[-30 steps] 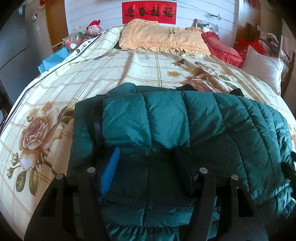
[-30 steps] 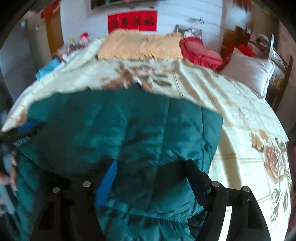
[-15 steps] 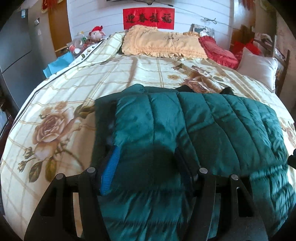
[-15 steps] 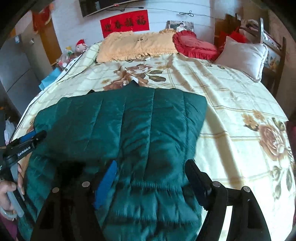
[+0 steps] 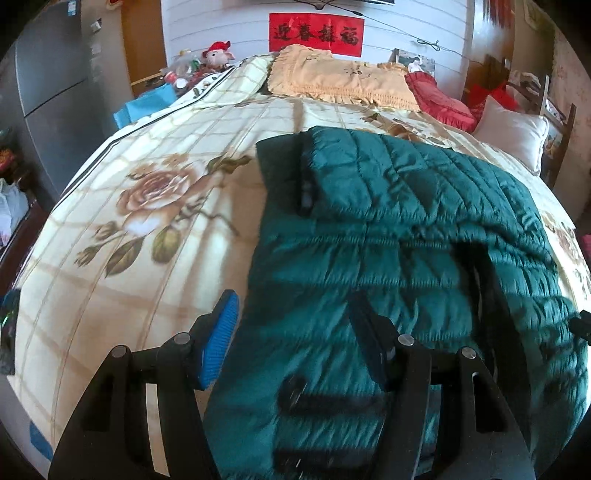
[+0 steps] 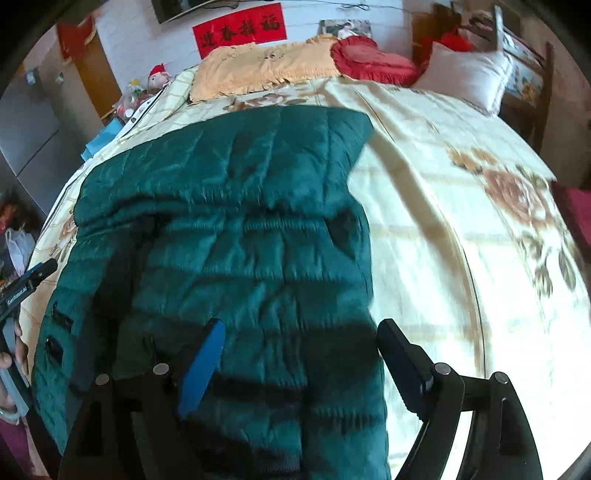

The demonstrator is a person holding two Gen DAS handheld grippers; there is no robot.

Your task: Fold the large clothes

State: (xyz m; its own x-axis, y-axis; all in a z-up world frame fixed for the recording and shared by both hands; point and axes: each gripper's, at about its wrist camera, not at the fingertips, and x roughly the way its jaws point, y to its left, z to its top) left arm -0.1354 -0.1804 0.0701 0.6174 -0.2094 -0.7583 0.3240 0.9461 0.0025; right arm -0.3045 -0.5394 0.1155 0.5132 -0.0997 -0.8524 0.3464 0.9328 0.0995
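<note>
A dark green quilted jacket [image 5: 399,229] lies spread across a bed covered by a cream bedspread [image 5: 155,206] printed with large roses. Its top end is doubled back over the body, and its hem end hangs toward the cameras at the foot of the bed. In the right wrist view, the jacket [image 6: 251,229] fills the left and middle of the frame, with bare bedspread [image 6: 461,221] to its right.

The left gripper [image 5: 295,332] hovers over the jacket's near left edge. Its fingers are apart and nothing is clamped between them; the blue-padded finger [image 5: 218,336] sits over the bedspread and the black one over the green fabric. The right gripper [image 6: 299,354] hangs above the jacket's near right side. Its fingers have just been opening and stand wide apart, with the jacket below them but not pinched; the black finger [image 6: 402,365] sits at the jacket's right edge.

At the far left of the right wrist view, a hand [image 6: 9,365] holds the other gripper's handle beside the jacket.

At the head of the bed rest a fringed yellow pillow [image 5: 340,81], a red heart-shaped cushion [image 5: 439,99] and a white pillow [image 5: 513,129]. A red banner [image 5: 316,33] with black characters hangs on the white wall behind.
</note>
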